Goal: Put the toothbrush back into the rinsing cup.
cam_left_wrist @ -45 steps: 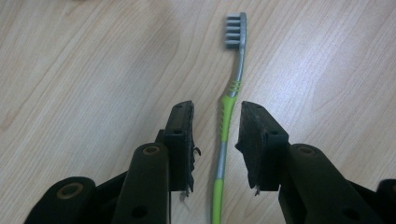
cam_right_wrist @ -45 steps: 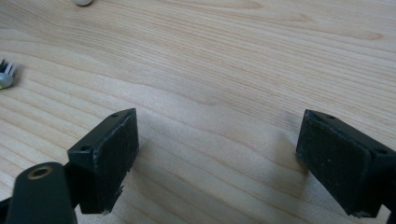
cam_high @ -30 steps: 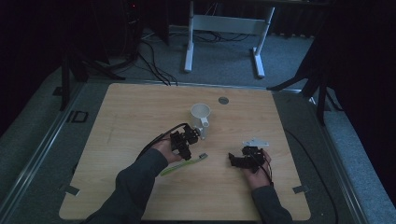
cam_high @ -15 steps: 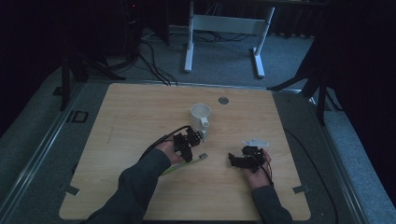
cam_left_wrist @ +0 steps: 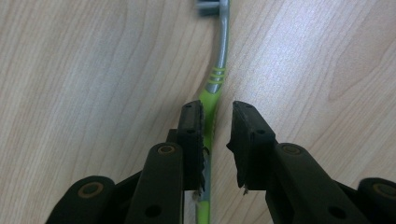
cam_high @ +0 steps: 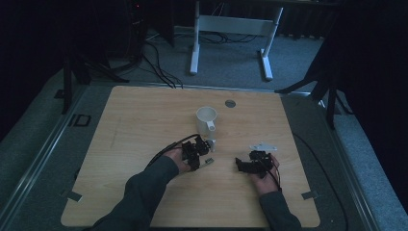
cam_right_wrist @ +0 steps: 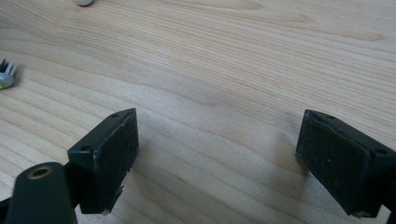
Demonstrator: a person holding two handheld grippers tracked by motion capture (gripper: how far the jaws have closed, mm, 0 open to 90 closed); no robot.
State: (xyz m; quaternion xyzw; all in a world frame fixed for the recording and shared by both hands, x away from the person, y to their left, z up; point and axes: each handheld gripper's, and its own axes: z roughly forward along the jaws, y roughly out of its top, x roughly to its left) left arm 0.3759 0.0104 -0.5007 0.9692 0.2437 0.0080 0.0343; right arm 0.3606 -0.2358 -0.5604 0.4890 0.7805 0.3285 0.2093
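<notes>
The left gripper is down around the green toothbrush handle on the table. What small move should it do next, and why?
Probably finish closing. In the left gripper view the left gripper straddles the toothbrush, which lies flat on the table. Its jaws have just been closing, yet a gap remains at one pad, so the handle is not clamped. Lift only after that.

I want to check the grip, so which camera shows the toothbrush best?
The left gripper view: the green and grey toothbrush lies on the wooden table, its handle between the closing jaws of the left gripper. The high view shows just its head end; the right gripper view, bristles at the edge.
</notes>
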